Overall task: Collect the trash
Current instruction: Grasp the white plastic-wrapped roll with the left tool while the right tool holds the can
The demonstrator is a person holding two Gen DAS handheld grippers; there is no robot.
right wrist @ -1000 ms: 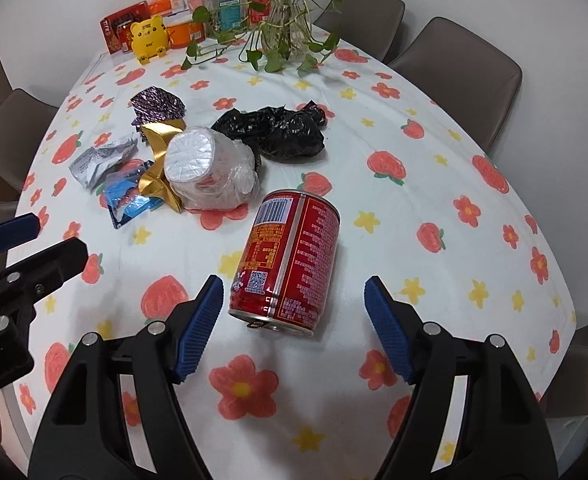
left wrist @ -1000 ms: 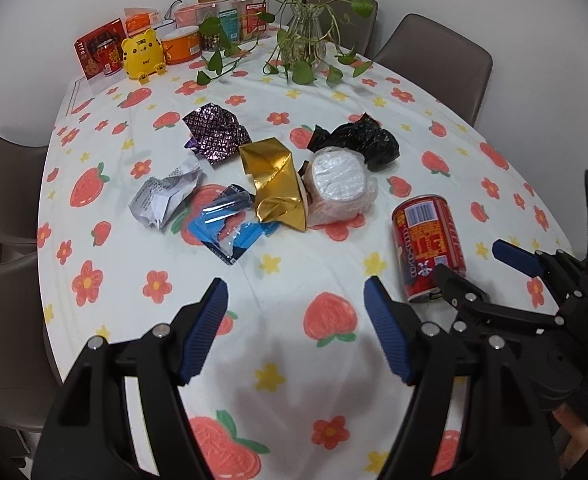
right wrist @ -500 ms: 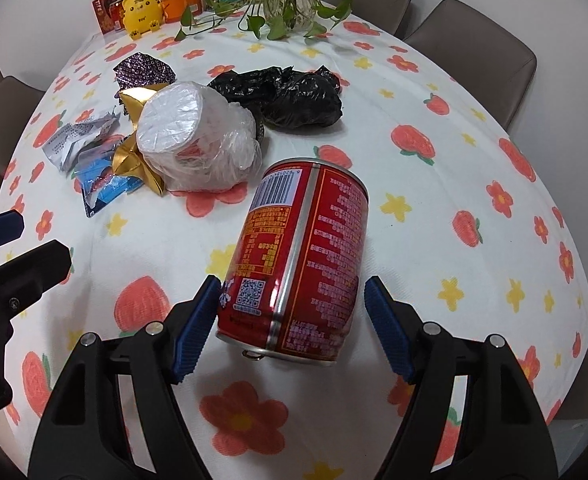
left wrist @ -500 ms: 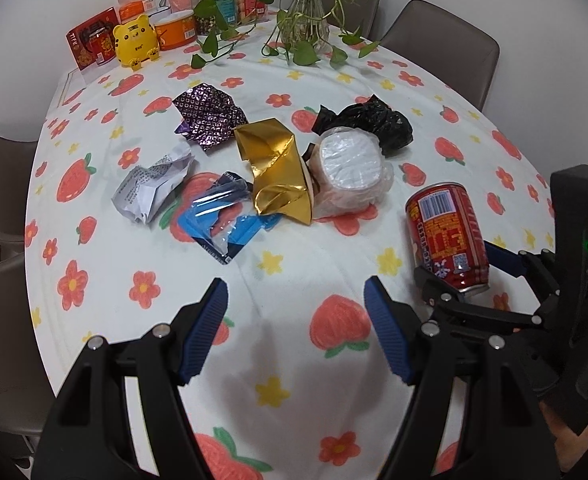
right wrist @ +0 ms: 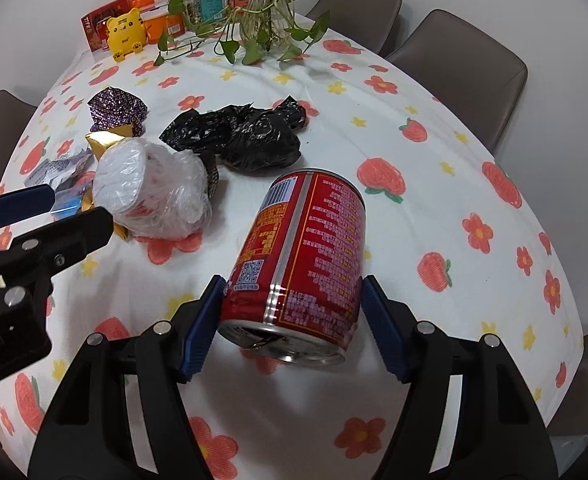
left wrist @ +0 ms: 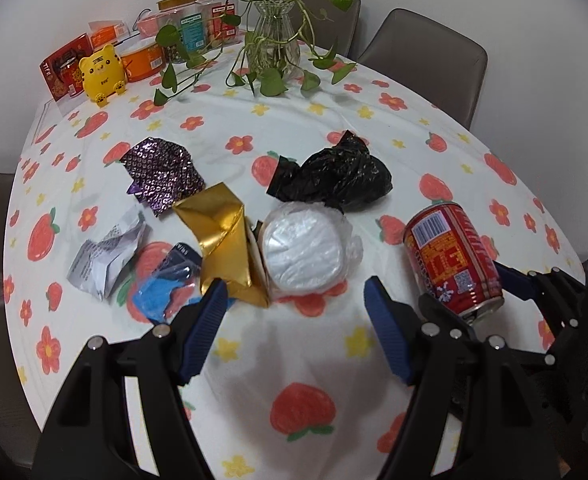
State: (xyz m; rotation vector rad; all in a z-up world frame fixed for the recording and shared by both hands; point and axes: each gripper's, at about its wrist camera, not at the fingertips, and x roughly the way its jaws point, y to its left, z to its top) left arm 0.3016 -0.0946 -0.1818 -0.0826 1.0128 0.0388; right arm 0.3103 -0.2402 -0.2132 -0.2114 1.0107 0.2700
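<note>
A red drink can (right wrist: 306,248) lies on its side on the flowered tablecloth (left wrist: 306,360). My right gripper (right wrist: 291,284) is around it, and both blue pads touch its sides near the open end. The left wrist view shows the same can (left wrist: 450,256) at the right. My left gripper (left wrist: 294,292) is open and empty, low over the cloth. Just beyond its tips lie a white plastic-wrapped cup (left wrist: 306,256) and a gold wrapper (left wrist: 221,240). Around them are a blue wrapper (left wrist: 161,292), crumpled paper (left wrist: 105,256), a purple wrapper (left wrist: 161,172) and a black bag (left wrist: 334,176).
At the far edge stand a glass vase with trailing vines (left wrist: 273,40), a yellow tiger toy (left wrist: 99,76) and several jars and boxes (left wrist: 197,20). Grey chairs (left wrist: 426,52) ring the table. The left gripper (right wrist: 81,210) reaches in from the left of the right wrist view.
Both grippers have moved forward and lower. The can now sits between the right pads, which have narrowed onto it. The left gripper has drawn close to the gold wrapper and wrapped cup.
</note>
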